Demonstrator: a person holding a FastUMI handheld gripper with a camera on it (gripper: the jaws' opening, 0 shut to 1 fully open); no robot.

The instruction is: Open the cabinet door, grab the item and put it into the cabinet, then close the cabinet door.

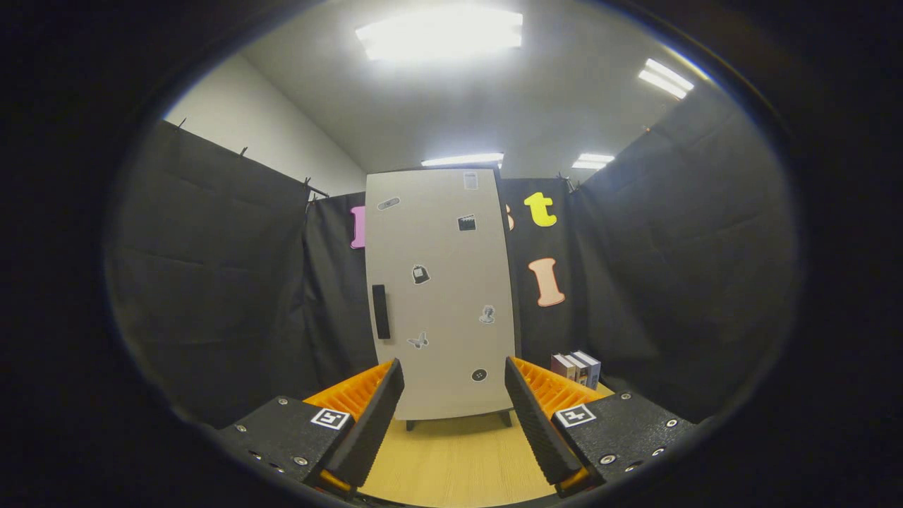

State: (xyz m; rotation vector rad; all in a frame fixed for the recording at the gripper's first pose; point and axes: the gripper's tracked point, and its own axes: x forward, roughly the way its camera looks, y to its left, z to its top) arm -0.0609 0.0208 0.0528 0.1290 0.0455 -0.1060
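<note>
- Black-and-orange tongs [453, 413] gape wide, holding nothing, above the pale wooden worktop [451, 458].
- Tall grey sticker-dotted cabinet [441, 296] stands beyond them, door closed.
- Small stack of boxes [576, 368] sits just right of the cabinet.

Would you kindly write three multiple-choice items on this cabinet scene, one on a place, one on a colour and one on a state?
1. Where do the small boxes stand?
A. On top of the cabinet
B. On the table beside the cabinet's foot
C. Between the fingers

2. What colour is the door handle?
A. Black
B. Orange
C. Yellow

3. How is the cabinet door?
A. Wide open
B. Taken off
C. Shut

Answers:
1 B, they stand on the wooden table next to the cabinet.
2 A, a dark bar on the pale door.
3 C, the door lies flat across the front, while the gripper is open and empty, short of it.
</note>
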